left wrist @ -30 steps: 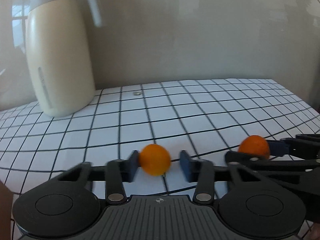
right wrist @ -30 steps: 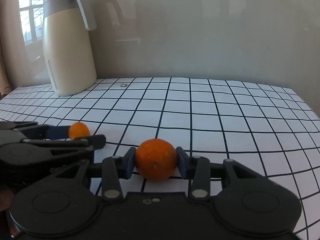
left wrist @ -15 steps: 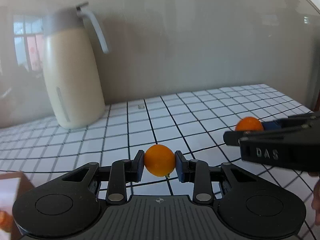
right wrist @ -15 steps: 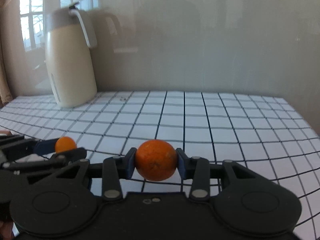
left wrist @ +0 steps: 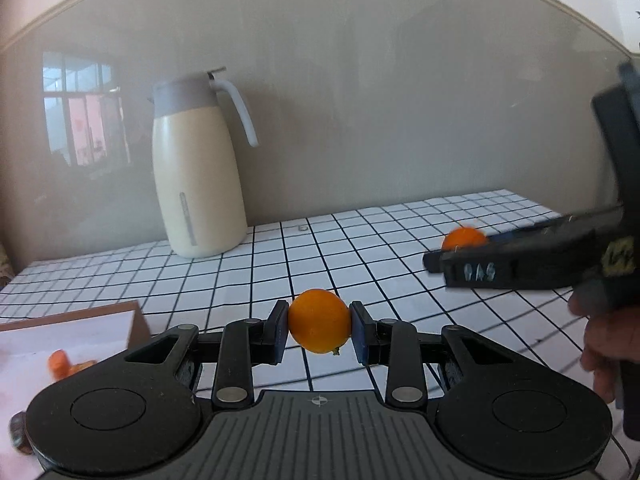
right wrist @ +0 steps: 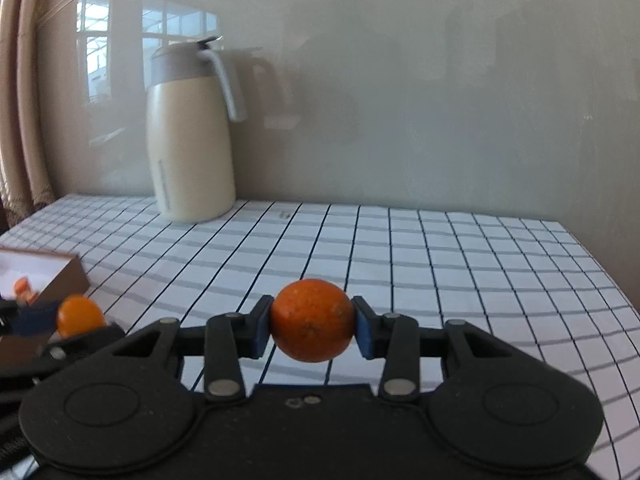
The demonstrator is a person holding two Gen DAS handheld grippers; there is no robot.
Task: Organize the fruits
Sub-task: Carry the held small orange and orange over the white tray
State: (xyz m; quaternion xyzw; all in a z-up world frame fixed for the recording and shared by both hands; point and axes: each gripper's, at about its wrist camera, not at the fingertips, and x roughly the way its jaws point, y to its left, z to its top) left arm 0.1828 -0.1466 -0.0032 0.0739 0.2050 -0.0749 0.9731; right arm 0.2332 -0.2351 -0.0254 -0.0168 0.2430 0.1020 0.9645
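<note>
Orange round fruit [left wrist: 319,321] clamped in left tool [left wrist: 319,334]; darker dimpled orange [right wrist: 312,320] clamped in right tool [right wrist: 312,330].

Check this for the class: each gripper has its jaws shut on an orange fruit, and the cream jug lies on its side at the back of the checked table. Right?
Not quite. The cream jug stands upright, as the right wrist view shows. The rest holds: the left gripper and the right gripper each hold an orange fruit above the checked table.

Tabletop [right wrist: 440,248] mostly open; jug [right wrist: 188,136] blocks far-left, box [right wrist: 68,276] near-left
</note>
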